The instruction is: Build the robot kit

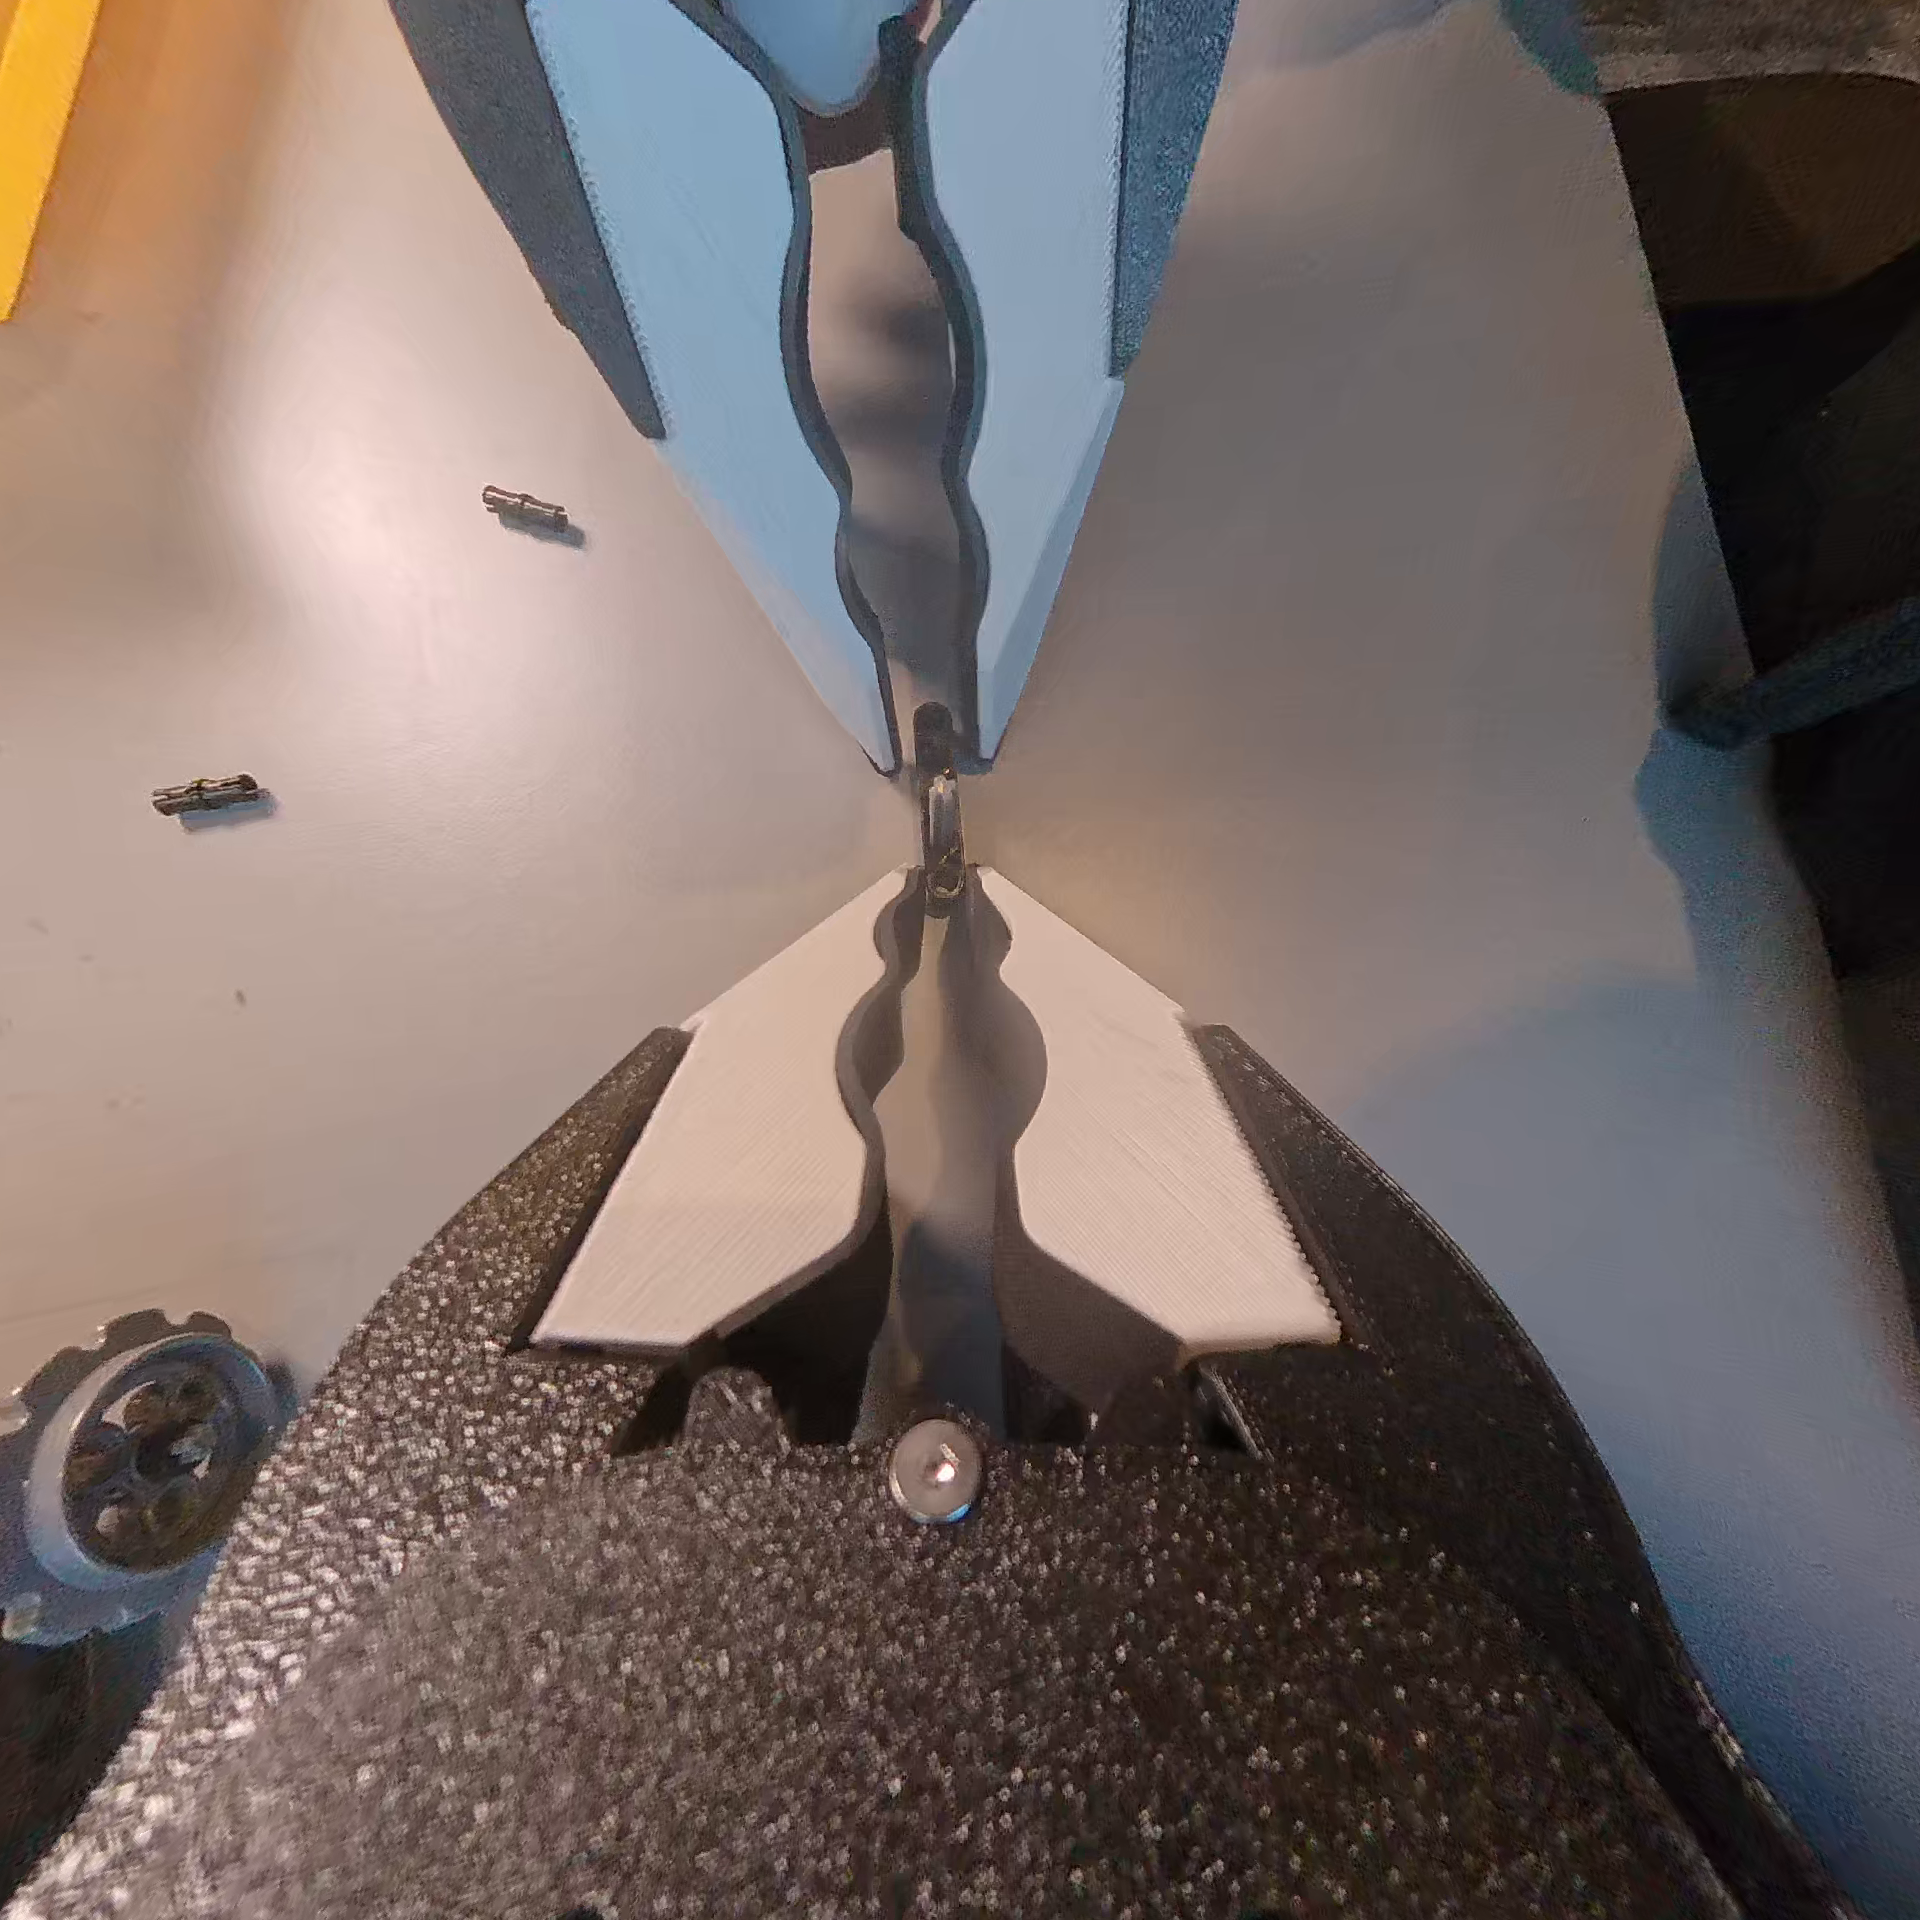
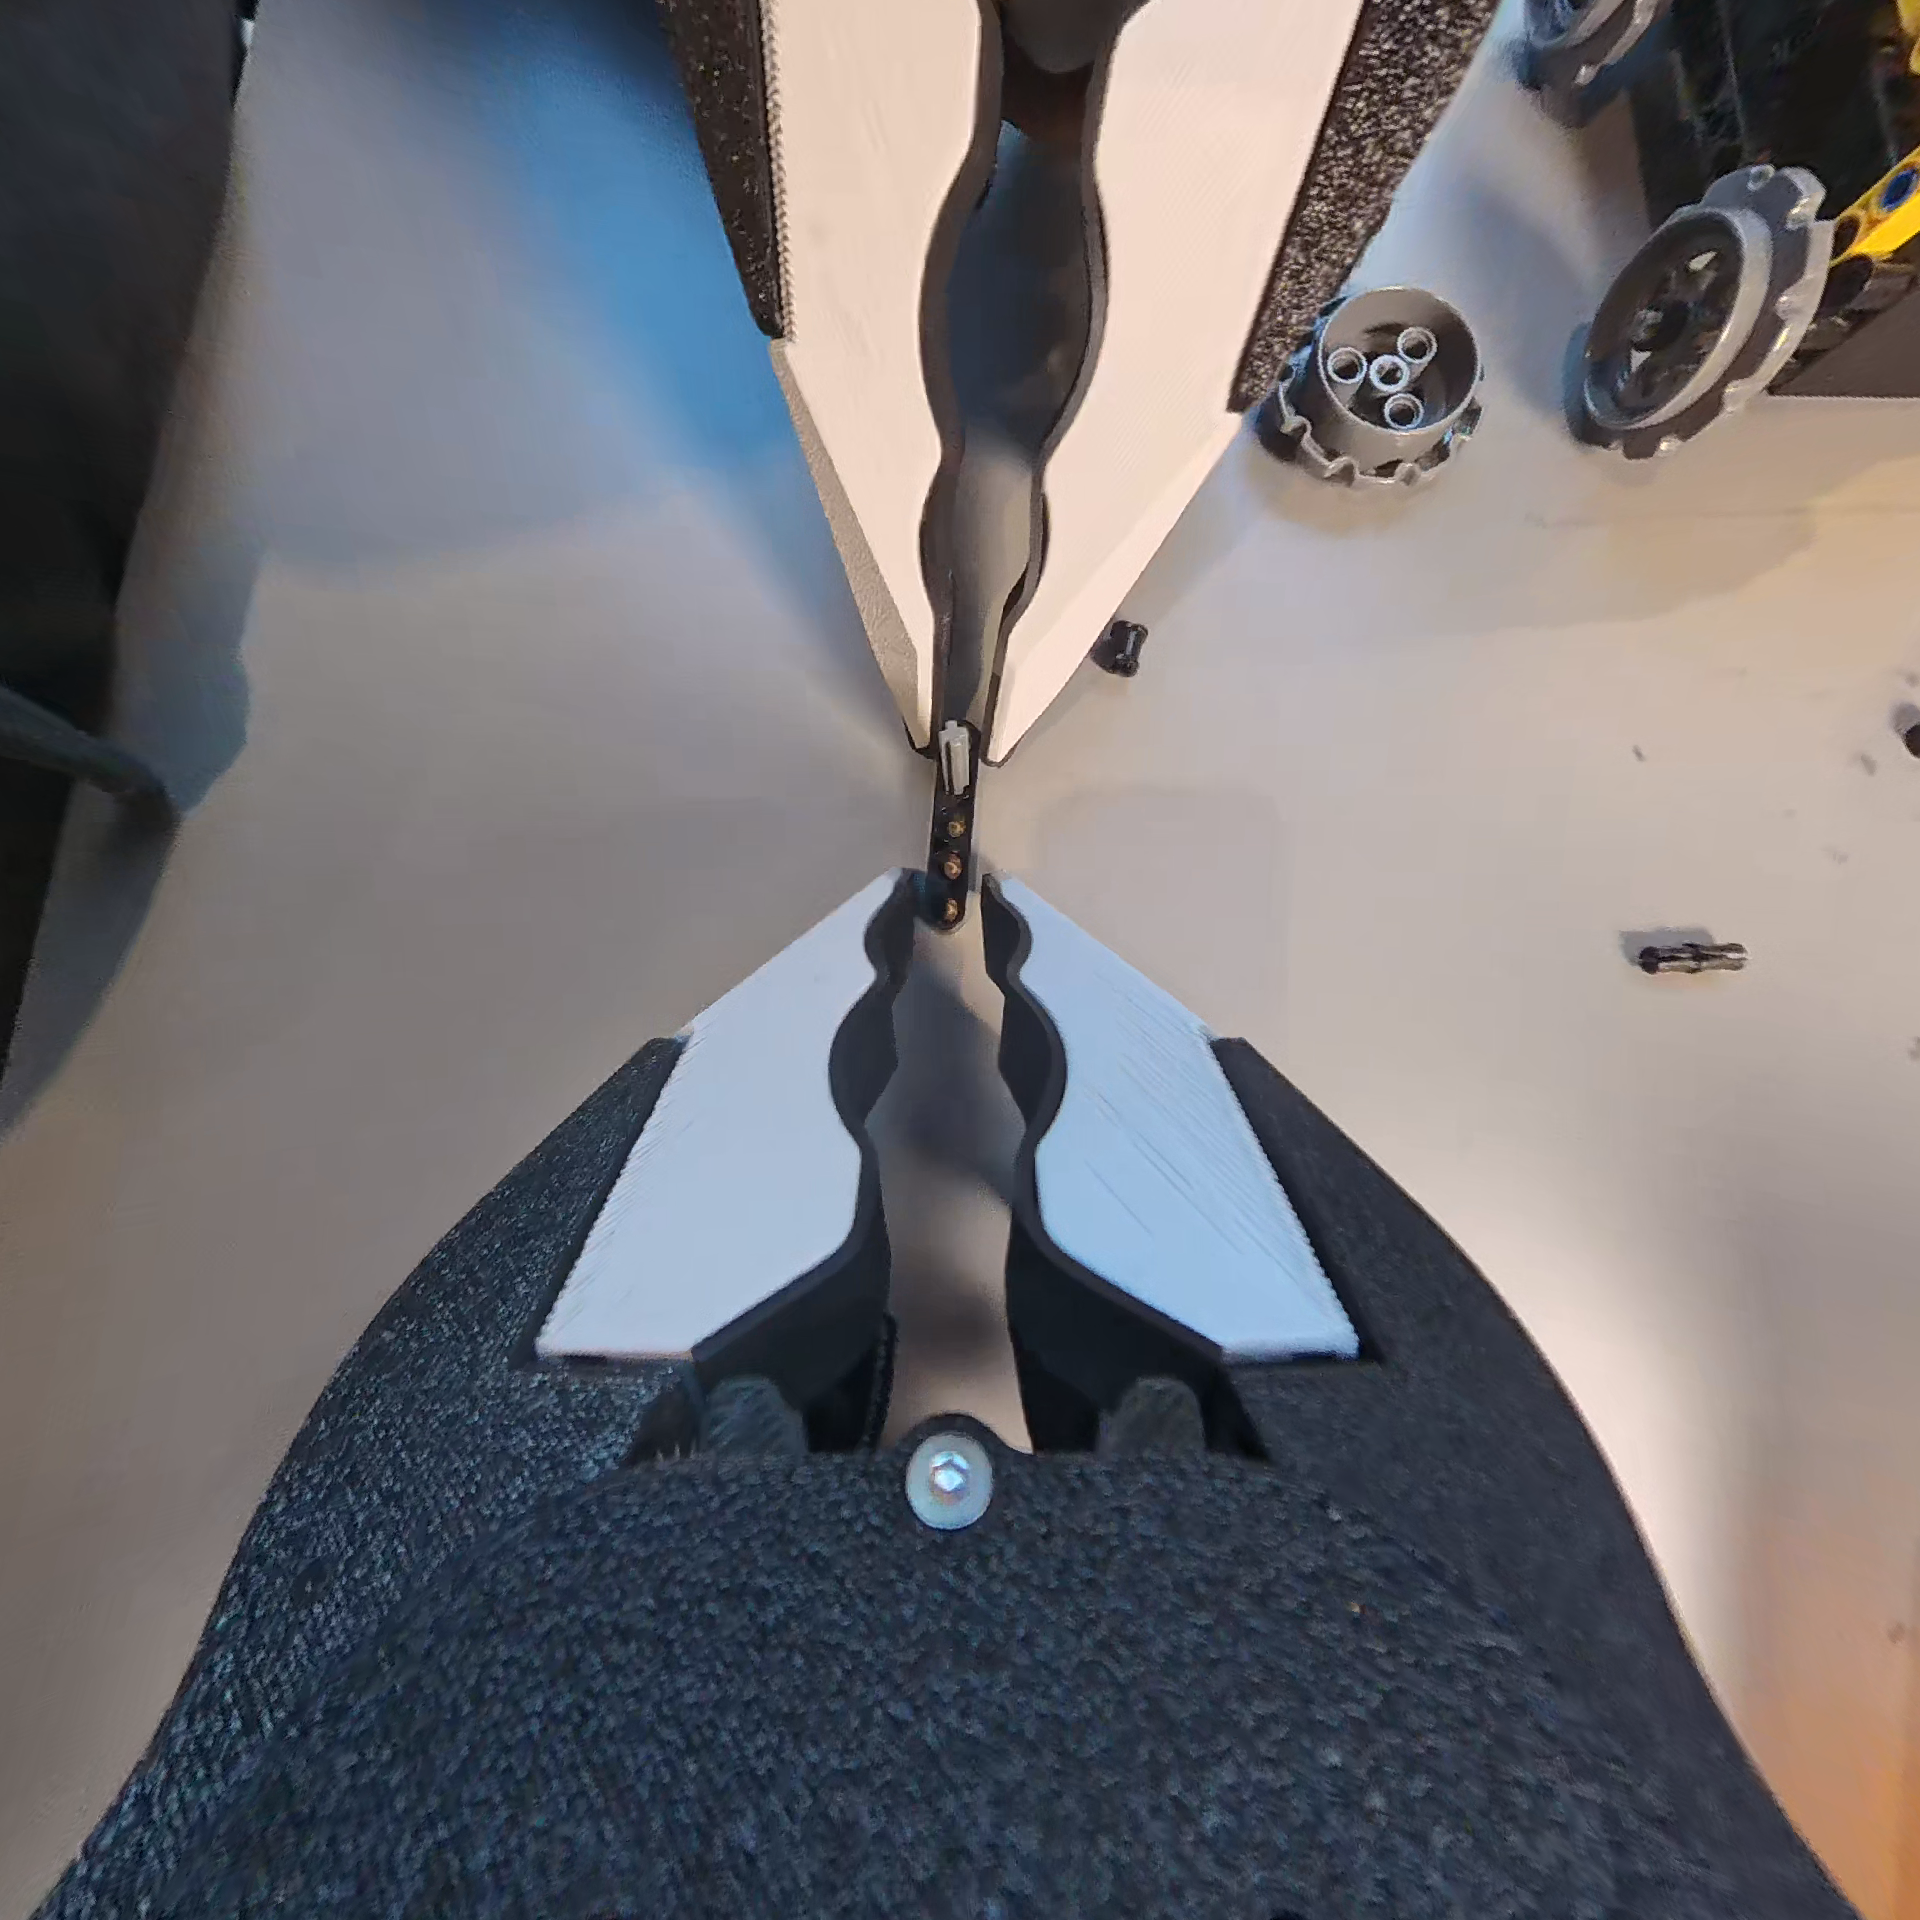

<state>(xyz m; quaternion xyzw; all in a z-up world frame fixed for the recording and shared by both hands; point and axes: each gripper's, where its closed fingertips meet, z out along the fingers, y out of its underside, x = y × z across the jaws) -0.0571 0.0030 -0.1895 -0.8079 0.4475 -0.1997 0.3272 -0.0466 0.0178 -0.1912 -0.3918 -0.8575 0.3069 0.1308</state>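
Observation:
The two grippers meet tip to tip above a white table [image 1: 1299, 644]. My left gripper [image 1: 940, 883] is shut on a small light grey pin [image 1: 942, 821], which sticks out past its tips. My right gripper [image 2: 948, 894] is shut on a short black beam [image 2: 951, 842] with a row of holes. In the left wrist view the right gripper [image 1: 935, 758] comes in from the top with the beam's end [image 1: 932, 725] between its tips. In the right wrist view the left gripper [image 2: 956, 753] comes in from the top, and the pin [image 2: 954, 750] touches the beam's far end.
Loose black pins lie on the table [image 1: 525, 511] [image 1: 205, 795] [image 2: 1688, 954] [image 2: 1122, 646]. A grey wheel hub [image 2: 1371, 384] lies near a black and yellow model with a wheel [image 2: 1704, 312]. Another grey hub [image 1: 145, 1455] sits beside the left gripper. Dark fabric [image 1: 1787, 312] borders the table. Left and right tips are no more than a few centimetres apart.

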